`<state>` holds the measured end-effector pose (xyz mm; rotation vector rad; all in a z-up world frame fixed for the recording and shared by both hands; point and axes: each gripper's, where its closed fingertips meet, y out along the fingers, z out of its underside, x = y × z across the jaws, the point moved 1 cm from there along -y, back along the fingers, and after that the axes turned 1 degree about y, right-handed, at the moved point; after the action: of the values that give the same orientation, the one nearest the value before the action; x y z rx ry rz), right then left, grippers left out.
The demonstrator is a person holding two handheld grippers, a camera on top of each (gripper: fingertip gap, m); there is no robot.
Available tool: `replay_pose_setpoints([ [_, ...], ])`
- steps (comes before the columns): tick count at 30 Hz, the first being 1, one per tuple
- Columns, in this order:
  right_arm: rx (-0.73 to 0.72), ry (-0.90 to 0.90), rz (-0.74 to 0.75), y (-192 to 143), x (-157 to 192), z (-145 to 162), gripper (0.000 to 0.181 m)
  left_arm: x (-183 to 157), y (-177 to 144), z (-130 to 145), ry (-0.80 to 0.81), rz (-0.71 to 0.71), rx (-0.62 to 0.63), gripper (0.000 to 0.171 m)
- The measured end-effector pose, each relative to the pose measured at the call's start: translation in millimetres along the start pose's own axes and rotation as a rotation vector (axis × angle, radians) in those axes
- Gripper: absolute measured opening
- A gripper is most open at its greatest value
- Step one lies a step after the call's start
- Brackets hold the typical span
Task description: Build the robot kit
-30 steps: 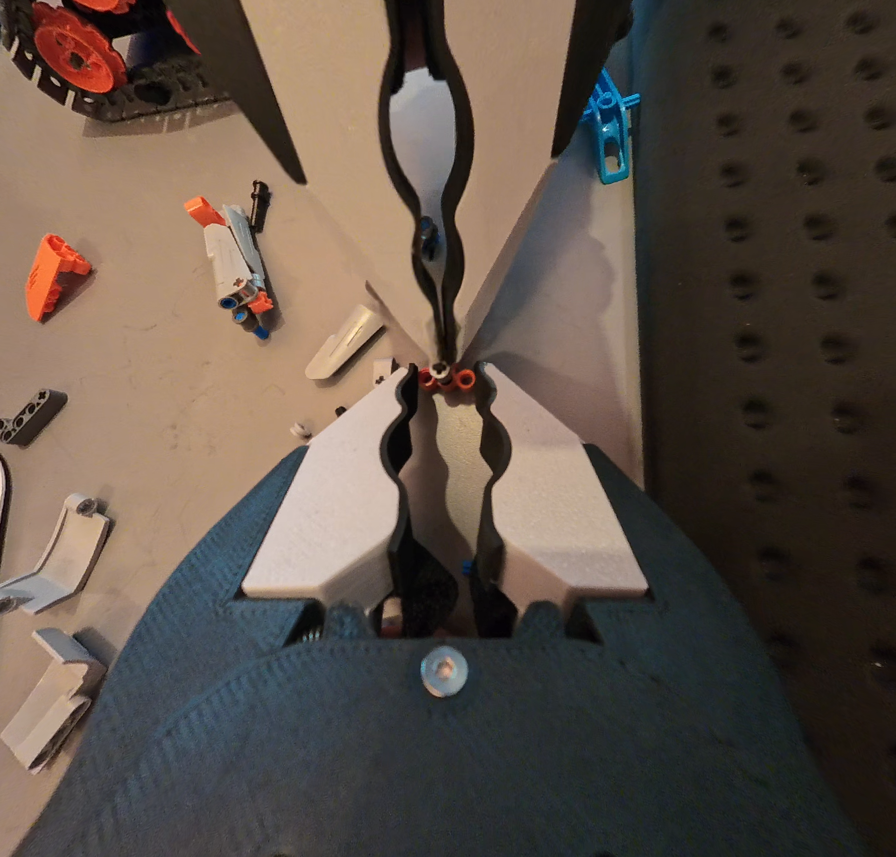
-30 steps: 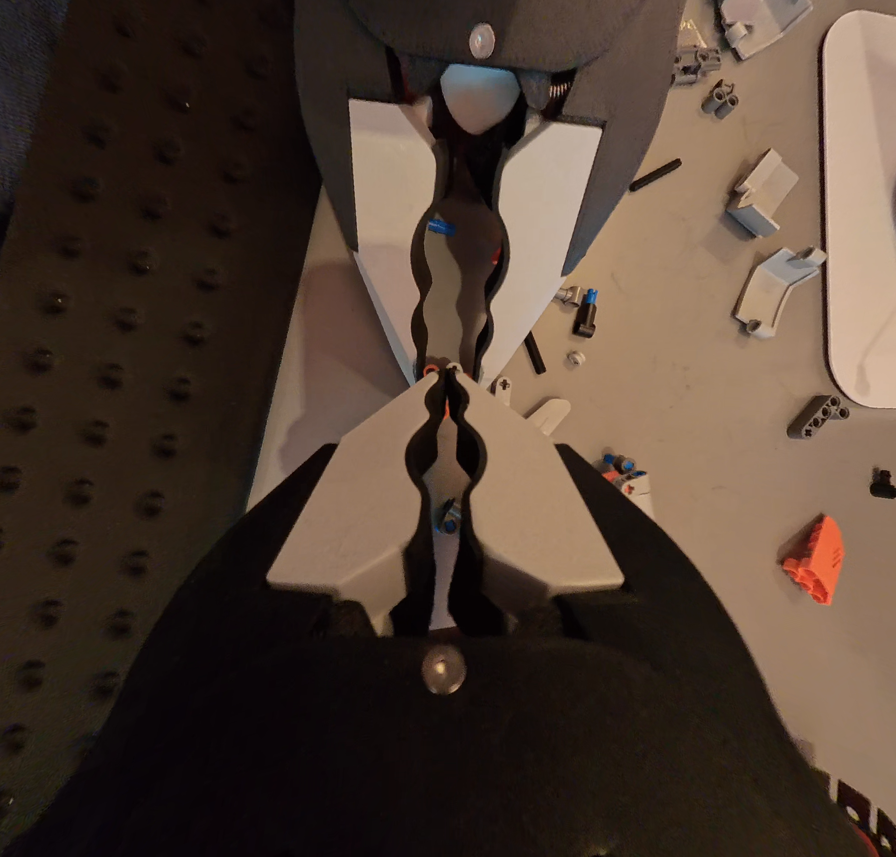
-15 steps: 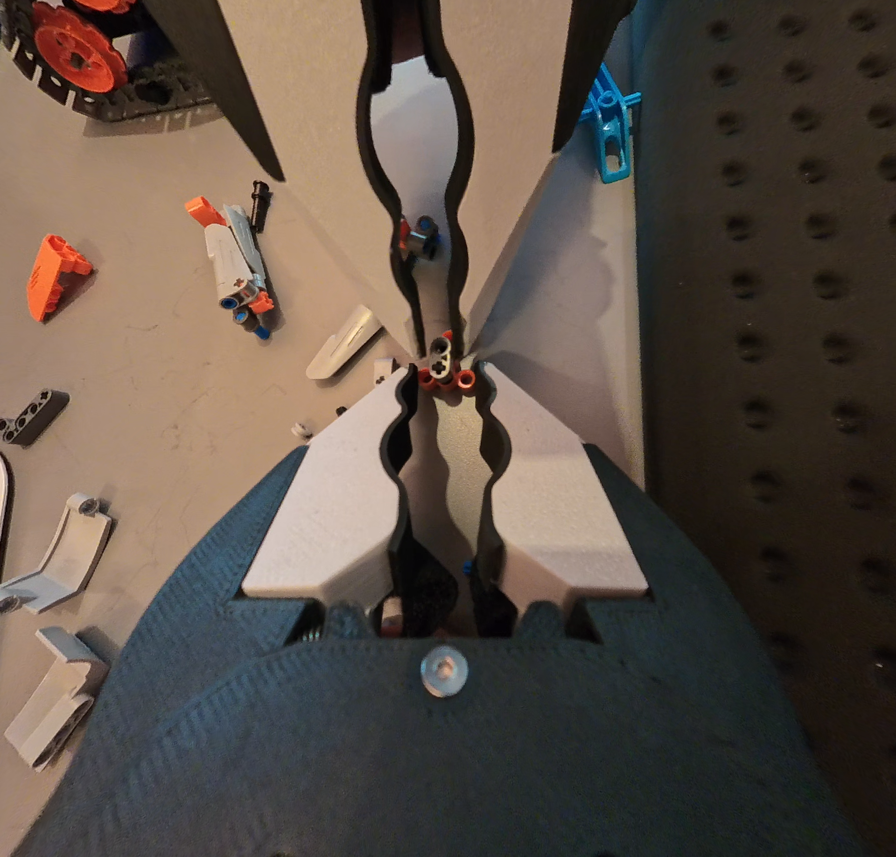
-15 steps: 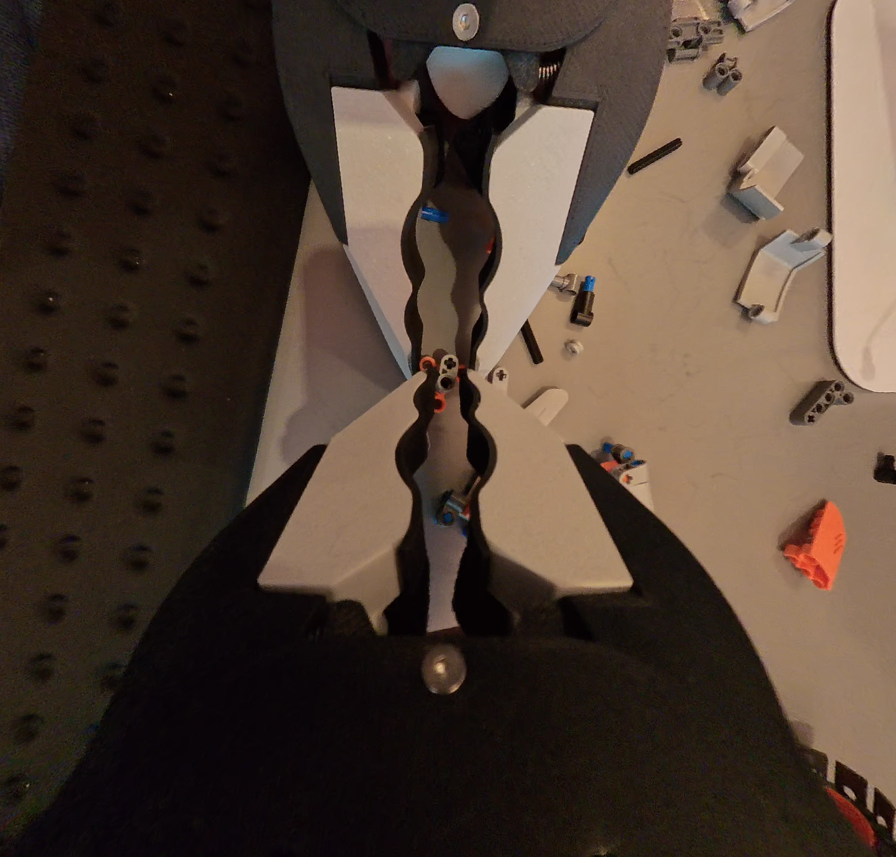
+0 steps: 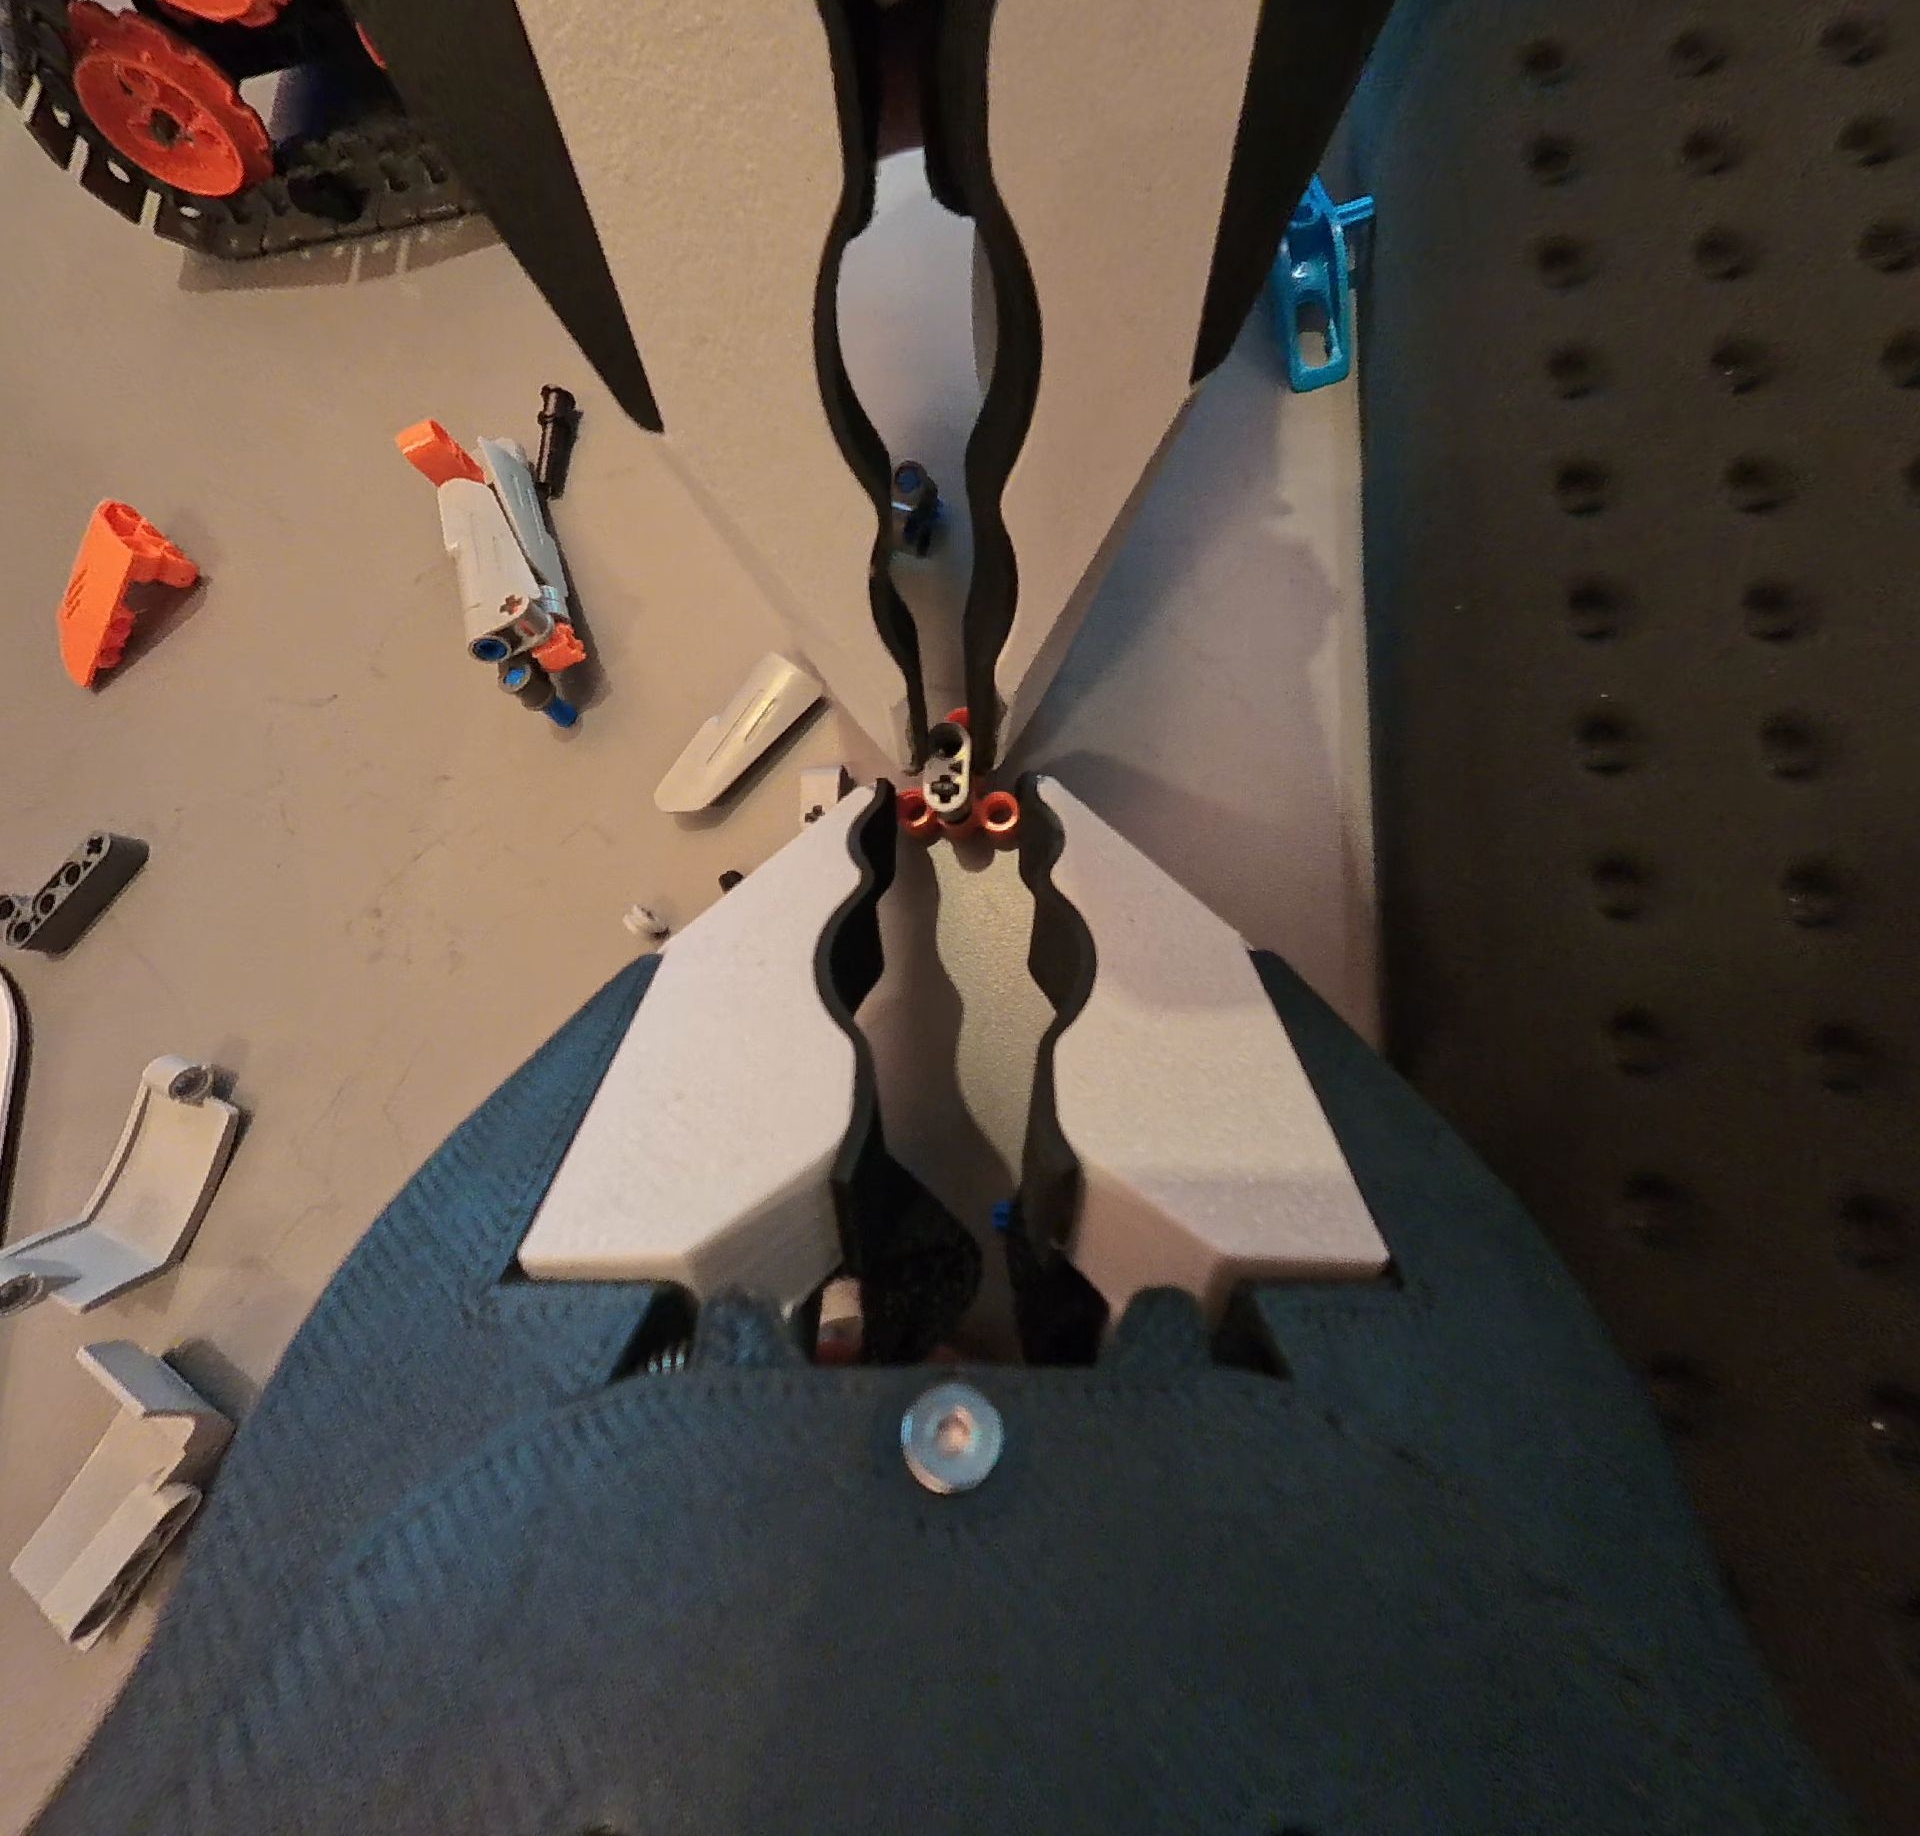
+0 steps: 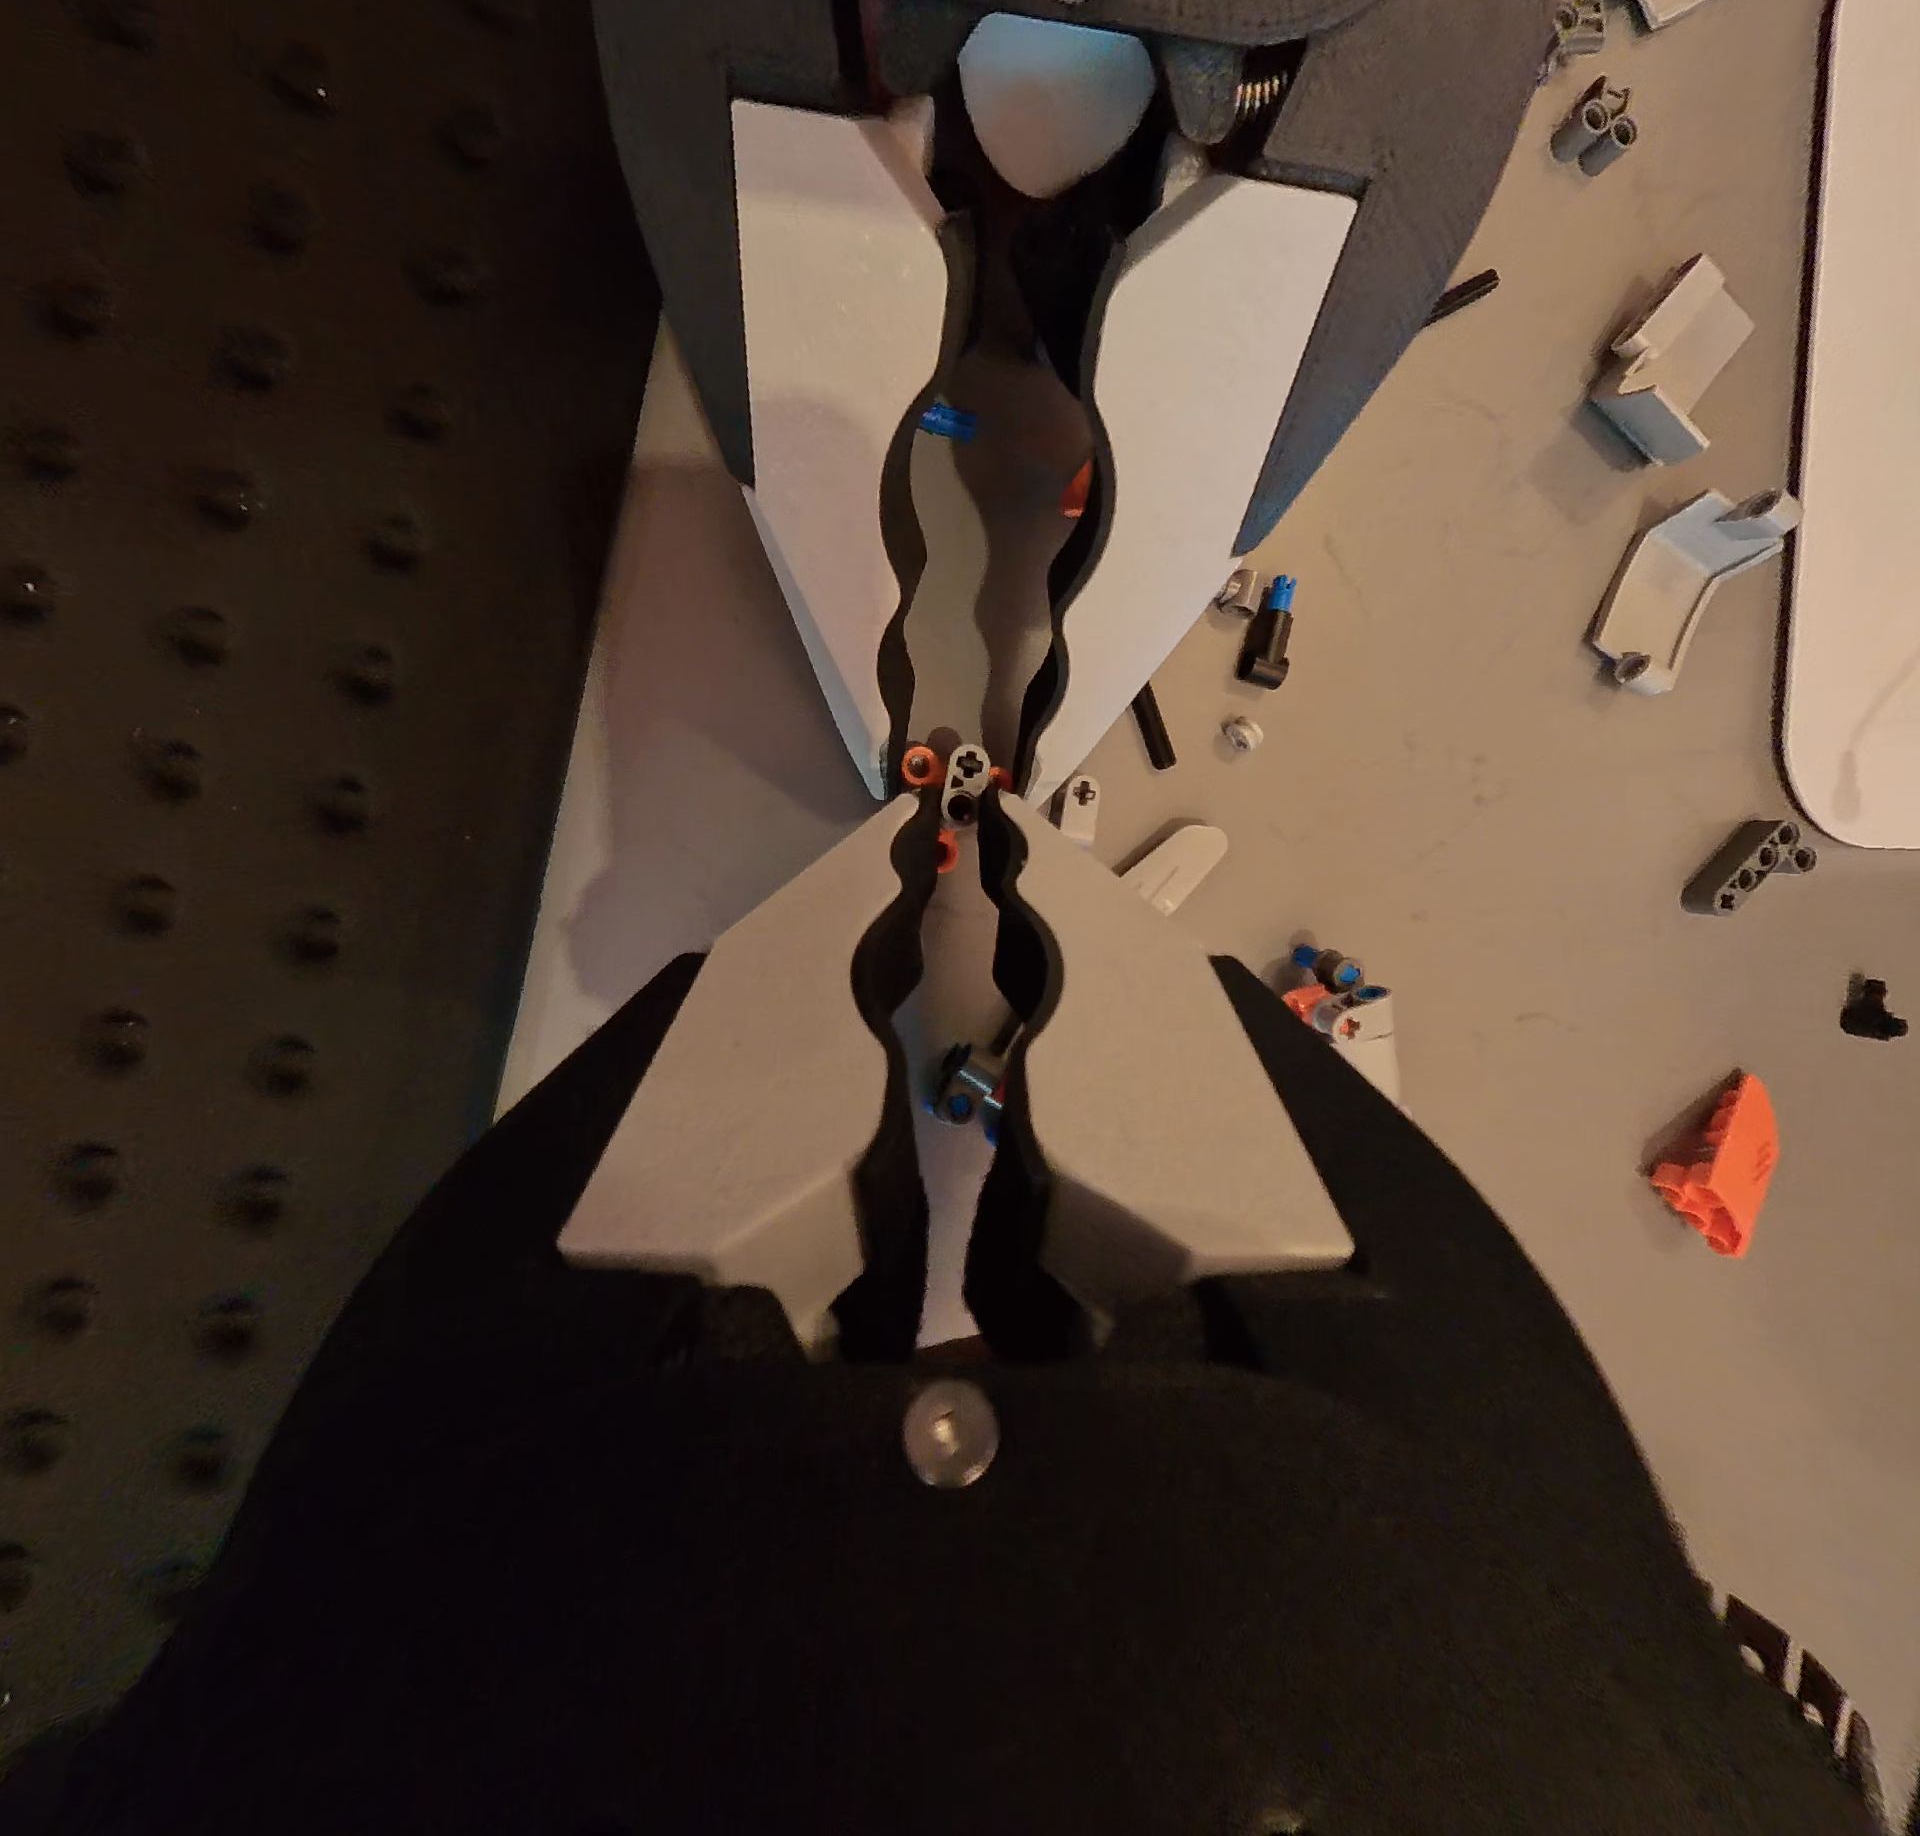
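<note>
Left wrist view: the left hand-held gripper (image 5: 951, 818) has its fingertips clamped on a small orange plastic connector with round holes (image 5: 956, 816), held above the grey surface (image 5: 312, 851). Its long axis runs crosswise between the fingertips. The right hand-held gripper (image 5: 951, 747), facing it, pinches a short grey two-hole plastic link (image 5: 951, 763) touching the connector. The link's long axis points along the fingers.

Right wrist view: the right hand-held gripper (image 6: 961, 799) grips the link (image 6: 964, 776) only at its tips. Risk: a shallow pinch may let either part twist or drop among the loose pieces, such as the orange wedge-shaped block (image 6: 1720, 1168).
</note>
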<state>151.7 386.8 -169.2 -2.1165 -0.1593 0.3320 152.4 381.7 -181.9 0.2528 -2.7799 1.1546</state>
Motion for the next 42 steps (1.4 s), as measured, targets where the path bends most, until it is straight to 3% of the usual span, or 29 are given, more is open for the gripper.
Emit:
replay_pose_setpoints([
  [42, -0.092, 0.010, -0.024, -0.6, 0.2, 1.7, 0.006, -0.1, 0.4, -0.2, 0.008, 0.006, -0.004, 0.022],
])
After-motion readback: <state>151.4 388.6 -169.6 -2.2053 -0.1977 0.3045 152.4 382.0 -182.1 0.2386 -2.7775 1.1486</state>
